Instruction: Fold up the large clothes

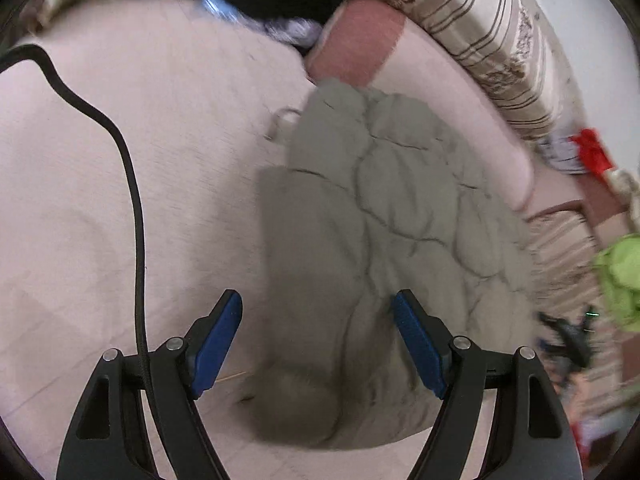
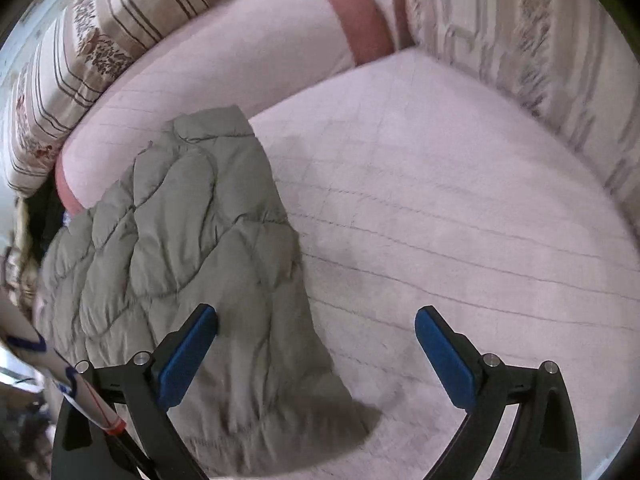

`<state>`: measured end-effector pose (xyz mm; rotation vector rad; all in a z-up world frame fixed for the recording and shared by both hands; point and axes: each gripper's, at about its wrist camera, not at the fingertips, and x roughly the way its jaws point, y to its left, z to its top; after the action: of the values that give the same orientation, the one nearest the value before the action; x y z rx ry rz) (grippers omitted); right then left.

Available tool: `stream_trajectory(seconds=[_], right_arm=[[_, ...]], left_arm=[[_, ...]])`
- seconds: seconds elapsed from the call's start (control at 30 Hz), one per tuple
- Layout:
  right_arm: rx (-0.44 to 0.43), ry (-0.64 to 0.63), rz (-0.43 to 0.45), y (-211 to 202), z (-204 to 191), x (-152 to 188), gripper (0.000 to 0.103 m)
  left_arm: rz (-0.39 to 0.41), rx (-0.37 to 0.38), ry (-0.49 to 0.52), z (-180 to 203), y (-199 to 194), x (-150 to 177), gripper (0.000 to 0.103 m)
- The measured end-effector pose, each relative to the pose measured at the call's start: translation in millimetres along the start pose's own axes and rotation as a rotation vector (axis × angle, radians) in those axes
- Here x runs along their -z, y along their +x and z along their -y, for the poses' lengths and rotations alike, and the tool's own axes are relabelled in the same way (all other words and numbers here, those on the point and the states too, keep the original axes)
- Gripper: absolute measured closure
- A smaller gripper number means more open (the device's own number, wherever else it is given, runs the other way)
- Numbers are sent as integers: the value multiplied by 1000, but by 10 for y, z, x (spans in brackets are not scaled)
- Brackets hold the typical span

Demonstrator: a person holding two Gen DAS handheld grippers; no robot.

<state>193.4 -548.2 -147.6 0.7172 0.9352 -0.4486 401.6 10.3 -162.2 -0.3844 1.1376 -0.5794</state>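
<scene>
Grey-green quilted jacket (image 1: 400, 216) lies on the pink bed (image 1: 140, 180), bunched into a long lump that runs up toward the head edge, where its far end rests against a pink bolster (image 2: 224, 64) with a darker rose end. Striped floral cushions (image 1: 480, 24) stand behind the bolster.

Left hand-held gripper (image 1: 316, 340) hovers above the near end of the jacket, jaws apart, nothing between the pads — cloth lies beneath them, not gripped. Right hand-held gripper (image 2: 316, 354) has its jaws opening, empty; one finger is over the jacket's near edge, the other over bare bed. Both views are smeared, so fine edges are unclear.

Judged step: taking hold for the next fold or flattening. To do it well — bring each gripper down onto a distinct hem or corner rather than the puffy middle, pinch only the layers meant to move, and keep the two grips level so the padding folds on one line. The black cable (image 1: 136, 240) beside the left gripper should stay clear of the cloth.

Containers: none visible.
</scene>
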Motion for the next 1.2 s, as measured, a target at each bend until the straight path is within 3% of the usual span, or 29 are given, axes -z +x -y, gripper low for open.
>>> stream_trajectory(seconds=[0.07, 0.2, 0.37, 0.43, 0.6, 0.63, 0.7, 0.8, 0.87, 1.03, 1.13, 1.2], right_arm=[[-58, 5, -41, 148, 45, -96, 0], [-205, 24, -139, 492, 113, -257, 0], [-411, 38, -267, 960, 69, -328, 0], [-438, -2, -269, 1034, -18, -318, 0], [-435, -71, -261, 1127, -282, -337, 0], [-423, -76, -255, 1126, -332, -328, 1], [-424, -76, -241, 1071, -377, -294, 15], [-440, -62, -217, 893, -434, -237, 37], [-447, -71, -198, 723, -462, -203, 49], [-525, -83, -164, 284, -469, -139, 55], [-539, -118, -146, 106, -447, -15, 55], [-524, -130, -150, 120, -357, 84, 55]], left_arm=[[-53, 63, 14, 13, 146, -74, 23], [-126, 97, 81, 40, 406, -219, 11], [-216, 198, 50, -49, 659, -362, 3], [-225, 199, 66, 2, 710, -378, 0], [-193, 112, 46, 156, 745, -349, 0], [-177, 80, 56, 219, 721, -319, 1], [-138, 25, 85, 357, 597, -232, 20], [-102, 0, 119, 493, 344, -133, 44], [-84, 6, 132, 556, 123, -74, 52], [-56, 18, 171, 729, -311, 111, 57], [-54, -2, 174, 738, -337, 189, 57], [-57, -52, 158, 667, -207, 224, 51]])
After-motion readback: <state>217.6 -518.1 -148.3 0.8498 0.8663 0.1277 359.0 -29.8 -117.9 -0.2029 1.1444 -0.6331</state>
